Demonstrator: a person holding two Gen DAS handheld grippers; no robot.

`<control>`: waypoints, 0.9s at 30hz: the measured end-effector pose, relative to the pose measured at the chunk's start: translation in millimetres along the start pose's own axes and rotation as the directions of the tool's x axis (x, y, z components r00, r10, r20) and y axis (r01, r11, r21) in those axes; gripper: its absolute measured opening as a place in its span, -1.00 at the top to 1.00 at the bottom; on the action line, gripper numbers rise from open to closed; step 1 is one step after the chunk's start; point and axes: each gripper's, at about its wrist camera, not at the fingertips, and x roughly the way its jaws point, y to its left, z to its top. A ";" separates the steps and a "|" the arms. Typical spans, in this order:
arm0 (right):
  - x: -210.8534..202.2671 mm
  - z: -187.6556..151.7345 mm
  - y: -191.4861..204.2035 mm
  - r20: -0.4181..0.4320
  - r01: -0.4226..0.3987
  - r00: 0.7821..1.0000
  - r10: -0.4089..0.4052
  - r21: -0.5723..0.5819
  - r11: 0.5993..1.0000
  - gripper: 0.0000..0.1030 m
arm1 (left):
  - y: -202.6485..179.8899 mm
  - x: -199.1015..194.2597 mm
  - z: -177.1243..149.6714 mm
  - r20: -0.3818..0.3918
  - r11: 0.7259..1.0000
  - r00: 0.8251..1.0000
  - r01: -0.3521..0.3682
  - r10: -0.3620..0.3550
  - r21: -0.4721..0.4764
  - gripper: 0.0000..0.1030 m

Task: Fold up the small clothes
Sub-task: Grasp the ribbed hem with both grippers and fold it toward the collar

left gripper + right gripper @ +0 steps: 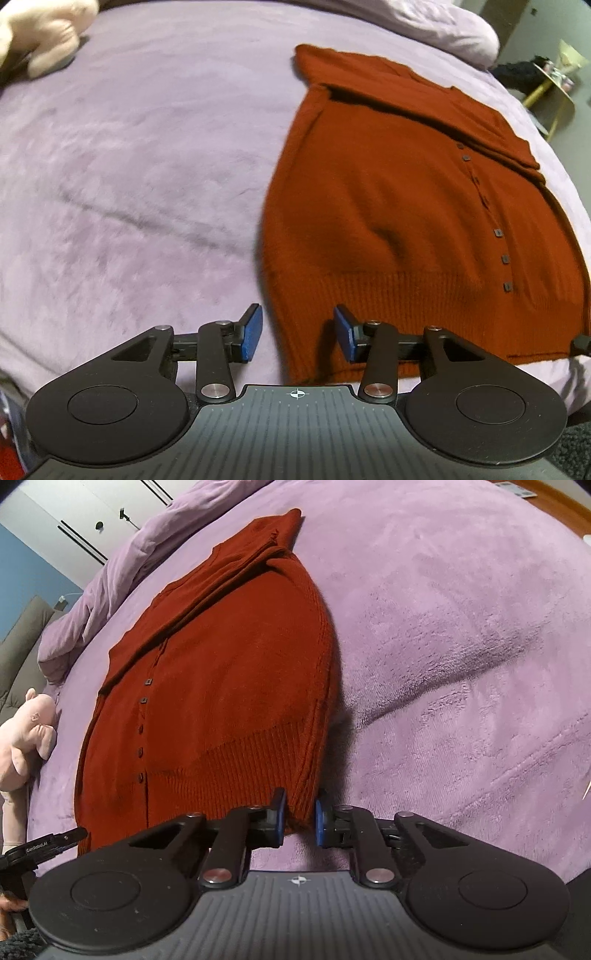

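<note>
So the rust-red cardigan (pixel 388 206) lies flat on the purple blanket (pixel 129 166), sleeves folded in. Our right gripper (pixel 299 819) has its jaws narrow, pinching the near hem corner. Our left gripper (pixel 298 334) sits half open around the other hem corner, pads not touching. A pink plush toy (pixel 26 734) sits off beside it.

Right gripper (pixel 299 818) jaws seemingly pinch the red cardigan's (pixel 221 672) hem corner.
</note>
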 end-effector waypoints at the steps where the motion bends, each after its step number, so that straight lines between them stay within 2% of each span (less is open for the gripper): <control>1: -0.3 0.4 0.3 -0.001 -0.002 1.000 0.002 0.001 1.000 0.72 | 2.4 -0.9 -0.8 -0.005 1.000 1.000 -0.011 0.011 -0.004 0.08; 3: -1.5 1.2 1.1 0.004 -0.007 1.000 0.007 -0.004 1.000 0.72 | 9.3 -4.9 -3.5 0.001 0.999 1.000 -0.009 0.009 -0.034 0.08; 6: 1.8 1.9 0.4 -0.003 -0.013 1.000 0.013 0.009 1.000 0.67 | 20.3 -5.3 -5.5 -0.021 0.990 0.996 0.080 -0.083 -0.116 0.08; 10: 6.3 3.6 -3.5 -0.010 -0.033 0.999 0.034 0.057 0.998 0.64 | 17.7 2.9 -3.7 -0.045 0.988 0.994 0.094 -0.100 -0.120 0.14; 11: 6.1 3.5 -4.5 -0.010 -0.036 0.999 0.036 0.061 0.998 0.63 | 16.5 4.1 -2.9 -0.048 0.987 0.992 0.108 -0.114 -0.120 0.21; 15: 5.7 2.8 -5.5 -0.006 -0.041 0.999 0.042 0.053 0.998 0.64 | 11.3 10.6 -0.9 -0.071 0.985 0.986 0.142 -0.148 -0.095 0.71; 18: 6.1 3.2 -5.3 -0.002 -0.057 0.998 0.057 0.052 0.997 0.70 | 6.8 15.3 0.6 -0.075 0.985 0.984 0.154 -0.160 -0.074 0.82; 21: 5.6 5.5 -7.0 0.004 -0.096 0.995 0.096 0.074 0.993 0.89 | 3.6 13.9 4.3 -0.052 0.985 0.984 0.166 -0.169 -0.053 0.85; 24: -0.7 12.2 -11.9 0.038 -0.180 0.984 0.177 0.136 0.974 0.90 | -0.8 0.7 12.1 0.000 0.979 0.980 0.197 -0.197 -0.048 0.86; 27: -9.5 26.7 -13.0 0.095 -0.263 0.964 0.249 0.191 0.946 0.90 | -5.2 -18.6 33.8 0.089 0.966 0.966 0.250 -0.244 -0.063 0.86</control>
